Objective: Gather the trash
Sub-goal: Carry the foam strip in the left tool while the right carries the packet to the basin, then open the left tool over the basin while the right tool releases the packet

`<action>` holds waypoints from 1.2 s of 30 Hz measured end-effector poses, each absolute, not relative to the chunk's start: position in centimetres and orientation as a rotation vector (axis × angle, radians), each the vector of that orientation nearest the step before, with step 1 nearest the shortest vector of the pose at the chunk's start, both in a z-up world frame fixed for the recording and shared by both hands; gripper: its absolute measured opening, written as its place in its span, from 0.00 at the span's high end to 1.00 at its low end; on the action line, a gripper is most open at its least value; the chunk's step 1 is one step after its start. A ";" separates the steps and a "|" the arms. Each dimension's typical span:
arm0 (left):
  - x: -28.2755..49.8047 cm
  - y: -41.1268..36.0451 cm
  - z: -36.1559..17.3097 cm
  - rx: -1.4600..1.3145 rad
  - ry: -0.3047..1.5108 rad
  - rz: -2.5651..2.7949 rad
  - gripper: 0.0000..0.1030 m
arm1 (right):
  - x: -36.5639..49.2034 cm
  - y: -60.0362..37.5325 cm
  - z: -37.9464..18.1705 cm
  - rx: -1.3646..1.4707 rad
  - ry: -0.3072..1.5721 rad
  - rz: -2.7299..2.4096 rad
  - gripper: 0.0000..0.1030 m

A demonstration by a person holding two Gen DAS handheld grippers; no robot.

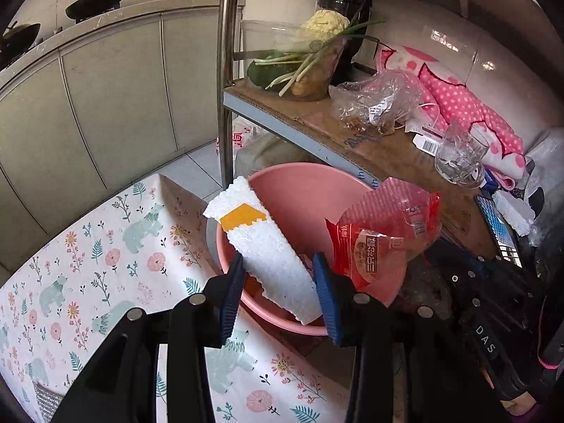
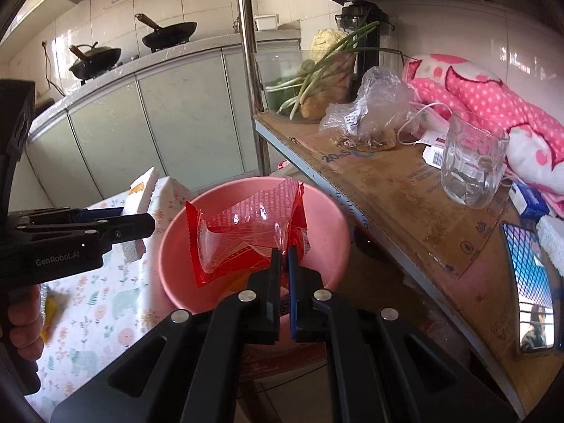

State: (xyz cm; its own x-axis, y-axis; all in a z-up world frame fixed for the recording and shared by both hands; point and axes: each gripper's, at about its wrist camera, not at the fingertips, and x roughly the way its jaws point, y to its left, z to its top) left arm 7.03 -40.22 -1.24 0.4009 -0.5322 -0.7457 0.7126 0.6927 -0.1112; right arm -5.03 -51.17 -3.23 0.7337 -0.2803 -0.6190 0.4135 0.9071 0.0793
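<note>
Your left gripper [image 1: 278, 275]: its blue pads [image 1: 231, 296] are spread partway and clamped on the white foam slab [image 1: 271, 246], one pad on each long edge.
Foam slab: you hold it tilted above the near rim of the pink basin [image 1: 299, 190]; a yellow patch [image 1: 243, 218] sits near its far end. In the right wrist view it shows only as a strip [image 2: 141, 190] past your left gripper [image 2: 112, 215].
Your right gripper [image 2: 283, 257]: the fingers are pressed together, pinching the corner of the red wrapper [image 2: 246, 229].
Red wrapper: a crumpled snack packet with a clear window, hanging over the inside of the pink basin [image 2: 176, 264], not lying in it. From the left wrist view it [image 1: 384, 232] hangs at the basin's right side.
Your left hand [image 2: 21, 324]: fingers wrap the black handle at the left edge of the right wrist view.
Pink basin: it stands between the floral cloth [image 1: 88, 246] and the wooden shelf [image 2: 405, 194]. What lies at the bottom is hard to make out.
Shelf, nearer part: a clear glass mug [image 2: 472, 165] stands upright, with a phone [image 2: 528, 282] lying flat closer to you.
Shelf, middle: a crumpled clear plastic bag [image 2: 373, 105] lies beside a pink dotted cushion [image 2: 493, 102].
Shelf, far end: a clear container with spring onions [image 2: 317, 74] next to the metal post [image 2: 250, 53].
Far counter: two dark woks [image 2: 169, 33] above pale cabinet doors [image 2: 158, 123].
</note>
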 end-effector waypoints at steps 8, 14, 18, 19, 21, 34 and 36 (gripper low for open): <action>8.2 -41.7 -3.6 0.273 0.875 -0.795 0.62 | -2.9 -51.0 -4.6 0.178 0.688 -0.409 0.96; 8.7 -42.3 -5.0 0.295 0.894 -0.790 0.62 | -1.7 -51.2 -5.4 0.174 0.714 -0.424 0.96; 9.0 -42.6 -5.7 0.298 0.907 -0.787 0.62 | -0.9 -51.1 -6.1 0.146 0.728 -0.441 0.96; 9.1 -42.7 -5.9 0.298 0.912 -0.787 0.62 | -0.7 -51.0 -6.2 0.138 0.728 -0.445 0.96; 9.1 -42.9 -6.1 0.297 0.916 -0.787 0.62 | -0.4 -51.1 -6.3 0.123 0.729 -0.458 0.96; 9.5 -42.8 -6.0 0.266 0.929 -0.818 0.56 | 0.1 -52.0 -7.5 0.176 0.791 -0.441 0.71; 9.5 -42.7 -5.8 0.259 0.928 -0.815 0.56 | 0.1 -51.9 -7.5 0.184 0.793 -0.424 0.67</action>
State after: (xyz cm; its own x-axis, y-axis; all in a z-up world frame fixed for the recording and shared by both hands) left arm 9.54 -42.65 -5.80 0.3329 -0.5103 -0.7930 0.7207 0.6799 -0.1349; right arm 0.09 -51.93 -7.47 0.6232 -0.2989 -0.7227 0.4349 0.9005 0.0027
